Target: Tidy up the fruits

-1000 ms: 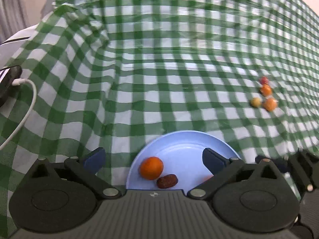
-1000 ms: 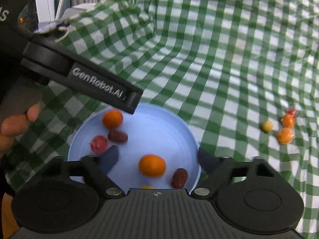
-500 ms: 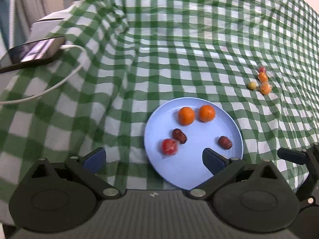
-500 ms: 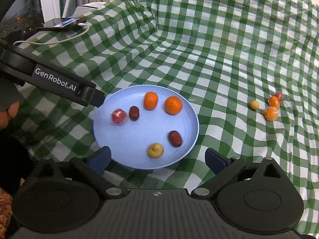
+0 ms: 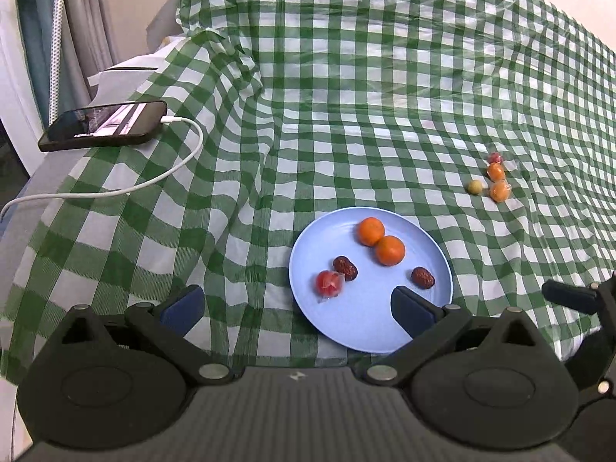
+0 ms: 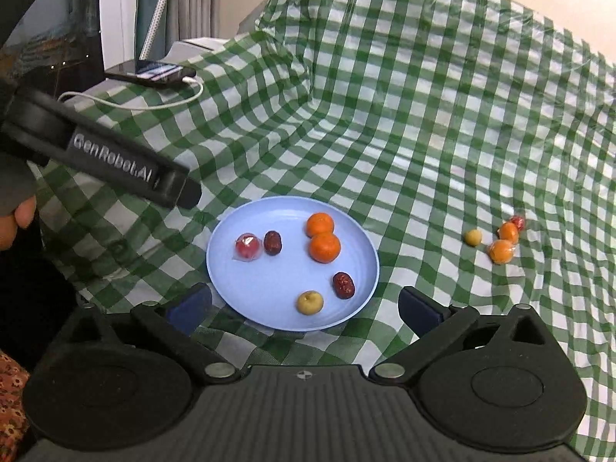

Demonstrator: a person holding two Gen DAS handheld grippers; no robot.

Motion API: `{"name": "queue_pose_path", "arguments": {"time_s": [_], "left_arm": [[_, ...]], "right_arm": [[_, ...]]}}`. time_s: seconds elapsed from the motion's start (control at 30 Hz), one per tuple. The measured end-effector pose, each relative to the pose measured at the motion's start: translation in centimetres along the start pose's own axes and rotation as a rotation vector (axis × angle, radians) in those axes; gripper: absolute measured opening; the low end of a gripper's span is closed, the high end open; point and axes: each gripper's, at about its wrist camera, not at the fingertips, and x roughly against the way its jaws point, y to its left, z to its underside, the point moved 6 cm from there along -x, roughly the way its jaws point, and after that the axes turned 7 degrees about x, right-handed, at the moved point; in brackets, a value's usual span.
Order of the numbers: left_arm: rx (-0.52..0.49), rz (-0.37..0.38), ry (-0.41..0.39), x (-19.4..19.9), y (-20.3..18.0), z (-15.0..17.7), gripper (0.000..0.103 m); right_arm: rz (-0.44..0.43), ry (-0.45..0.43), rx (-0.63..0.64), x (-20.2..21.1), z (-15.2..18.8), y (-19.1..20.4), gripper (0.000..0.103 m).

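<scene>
Left hand-held gripper (image 5: 296,308) jaws wide, nothing between; right hand-held gripper (image 6: 304,306) jaws just opened further to full width, also empty. Both hang above the near edge of the round light-blue plastic plate (image 6: 246,288). Left to right: black phone (image 5: 104,125) with white cable (image 5: 154,181) at the cloth's left edge; plate holding six small fruits; open green-white checked cloth (image 6: 404,134); four small loose fruits (image 6: 500,250) well apart to the right.
</scene>
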Motion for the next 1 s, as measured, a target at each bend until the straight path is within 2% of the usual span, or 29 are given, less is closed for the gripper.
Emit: {"name": "queue_pose_path", "arguments": {"time_s": [0.4,1.0], "left_arm": [[-0.007,0.006,-0.037,1.7,-0.7,0.0,0.103],[-0.009,0.010,-0.035,1.7,-0.8,-0.2,0.103]], "right_arm": [[0.022,-0.039,0.009,1.4,-0.2,0.2,0.102],[0.026,-0.031,0.004,1.4,0.0,0.2,0.102]]}}
